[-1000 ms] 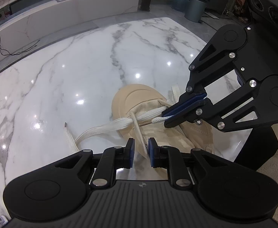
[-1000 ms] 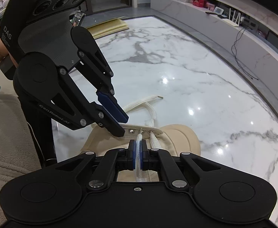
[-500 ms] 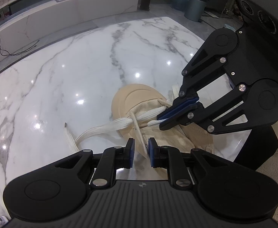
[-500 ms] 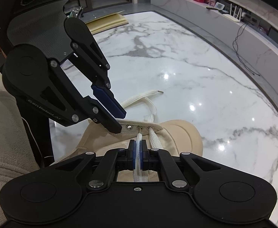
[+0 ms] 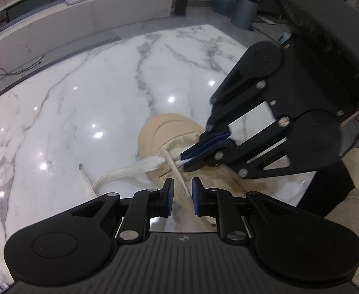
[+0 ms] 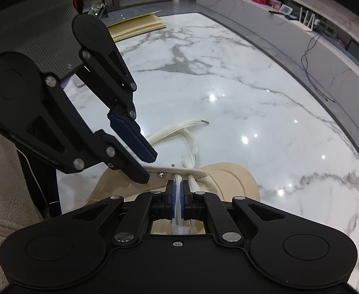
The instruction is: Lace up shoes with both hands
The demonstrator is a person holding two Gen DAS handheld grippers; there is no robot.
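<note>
On the white marble surface (image 5: 86, 90) the beige shoe (image 5: 155, 132) lies with its toe pointing away from you. Left to right in the left wrist view: the loose lace end (image 5: 85, 178) with its dark aglet rests on the marble at left; the flat white lace (image 5: 140, 165) runs from there up over the side of the shoe.

Your left claw (image 5: 181, 194) is released: its blue pads (image 5: 169, 193) stand apart, and a thin lace strand (image 5: 177, 174) passes through the gap between them without touching either pad, as far as the view shows. Further right, your right claw (image 5: 188, 158) reaches in from the right side and is clenched on the lace over the shoe's top; motion blur softens the contact point.

Right wrist view confirms it: your right claw (image 6: 178, 194) grips the white lace (image 6: 178, 191) just behind the eyelet row (image 6: 175, 174). A second strand runs through the eyelet just beside it, on the right. Your left claw (image 6: 140, 161) hovers over the left end of the eyelet row, jaws apart.
</note>
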